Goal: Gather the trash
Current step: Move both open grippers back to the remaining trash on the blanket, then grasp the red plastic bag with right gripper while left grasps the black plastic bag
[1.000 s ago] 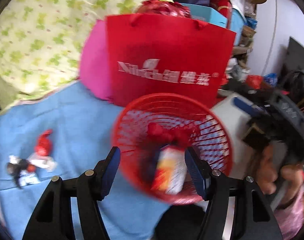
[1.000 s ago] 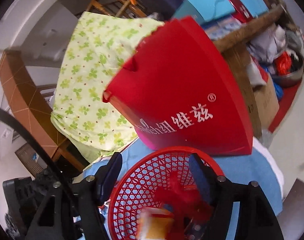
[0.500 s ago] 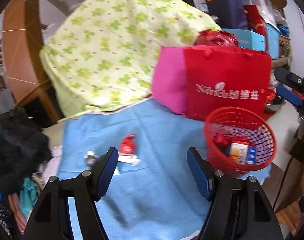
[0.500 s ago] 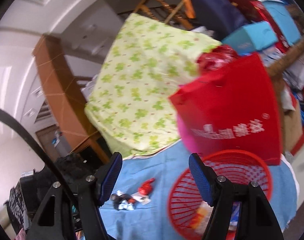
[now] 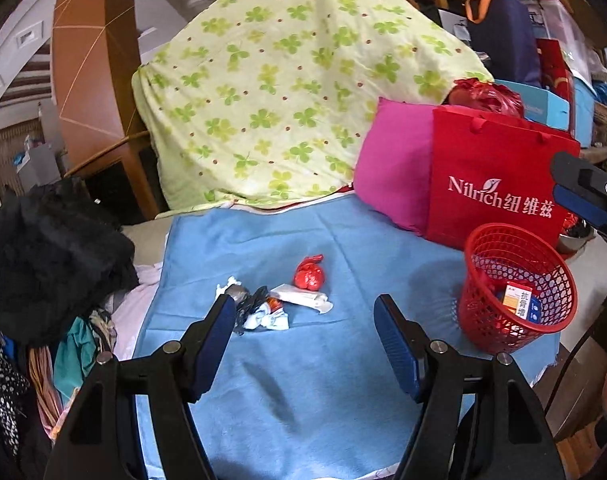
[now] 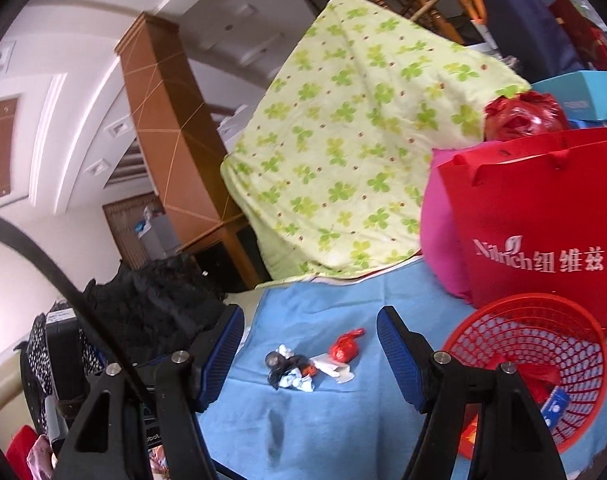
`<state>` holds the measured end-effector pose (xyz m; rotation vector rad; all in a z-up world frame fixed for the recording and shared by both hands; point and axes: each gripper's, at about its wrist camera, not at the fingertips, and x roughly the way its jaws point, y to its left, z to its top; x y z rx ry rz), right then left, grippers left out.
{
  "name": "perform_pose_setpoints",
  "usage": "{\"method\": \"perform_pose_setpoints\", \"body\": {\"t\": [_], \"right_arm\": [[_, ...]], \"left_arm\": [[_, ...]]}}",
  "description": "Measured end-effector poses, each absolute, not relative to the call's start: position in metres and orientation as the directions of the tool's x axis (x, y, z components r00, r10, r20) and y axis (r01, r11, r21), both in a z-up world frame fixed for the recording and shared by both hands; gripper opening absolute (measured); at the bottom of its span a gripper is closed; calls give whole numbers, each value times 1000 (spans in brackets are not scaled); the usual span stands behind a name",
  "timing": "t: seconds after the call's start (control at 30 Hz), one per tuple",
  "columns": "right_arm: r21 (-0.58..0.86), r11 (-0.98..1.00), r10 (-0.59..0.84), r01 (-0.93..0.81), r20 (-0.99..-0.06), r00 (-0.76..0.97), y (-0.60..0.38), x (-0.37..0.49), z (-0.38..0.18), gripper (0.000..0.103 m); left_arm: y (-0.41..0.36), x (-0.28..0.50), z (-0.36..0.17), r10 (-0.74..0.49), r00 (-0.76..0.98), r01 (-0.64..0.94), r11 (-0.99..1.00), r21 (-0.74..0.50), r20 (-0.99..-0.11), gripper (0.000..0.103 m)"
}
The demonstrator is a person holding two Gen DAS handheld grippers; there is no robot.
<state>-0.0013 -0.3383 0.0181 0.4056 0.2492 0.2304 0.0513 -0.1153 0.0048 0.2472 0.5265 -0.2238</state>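
Observation:
A red mesh basket (image 5: 517, 286) stands at the right edge of the blue cloth (image 5: 303, 380), holding a small orange and white box (image 5: 517, 299) and red scraps. It also shows in the right wrist view (image 6: 535, 376). Trash lies mid-cloth: a red crumpled wrapper (image 5: 309, 276), a white packet (image 5: 301, 299) and a black and white crumpled wad (image 5: 255, 312). The same pile shows in the right wrist view (image 6: 303, 364). My left gripper (image 5: 305, 320) is open and empty, above the cloth just short of the pile. My right gripper (image 6: 309, 336) is open and empty, higher and farther back.
A red paper bag (image 5: 499, 184) and a pink cushion (image 5: 395, 172) stand behind the basket. A green clover-print sheet (image 5: 295, 92) covers something bulky at the back. Black clothing (image 5: 43, 256) is heaped left of the cloth. The cloth's right edge drops off beside the basket.
Both grippers have pulled back and swung left, away from above the basket. The view now takes in the trash pile in mid-cloth, with the basket off to the right.

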Motion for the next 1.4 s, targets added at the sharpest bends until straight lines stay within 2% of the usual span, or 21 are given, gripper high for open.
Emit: {"method": "perform_pose_setpoints", "body": {"t": [0.33, 0.5, 0.87, 1.07, 1.3, 1.4], "right_arm": [[369, 905, 314, -211, -245, 917, -293, 23, 16, 73], [358, 907, 337, -224, -294, 895, -273, 42, 6, 73], [391, 915, 320, -97, -561, 763, -253, 139, -76, 73], [348, 933, 315, -89, -675, 668, -241, 199, -126, 72], [303, 945, 310, -121, -716, 625, -234, 265, -152, 72], [336, 938, 314, -84, -724, 614, -239, 299, -157, 72]], "left_arm": [[-79, 60, -8, -119, 837, 222, 966, 132, -533, 72], [-50, 76, -29, -92, 812, 184, 977, 103, -577, 73], [49, 127, -111, 36, 668, -30, 999, 21, -743, 72], [68, 163, -122, -38, 652, -12, 998, -60, -757, 73], [57, 234, -126, -177, 628, 59, 982, -180, -758, 73], [44, 270, -125, -224, 625, 91, 972, -214, -748, 73]]}}
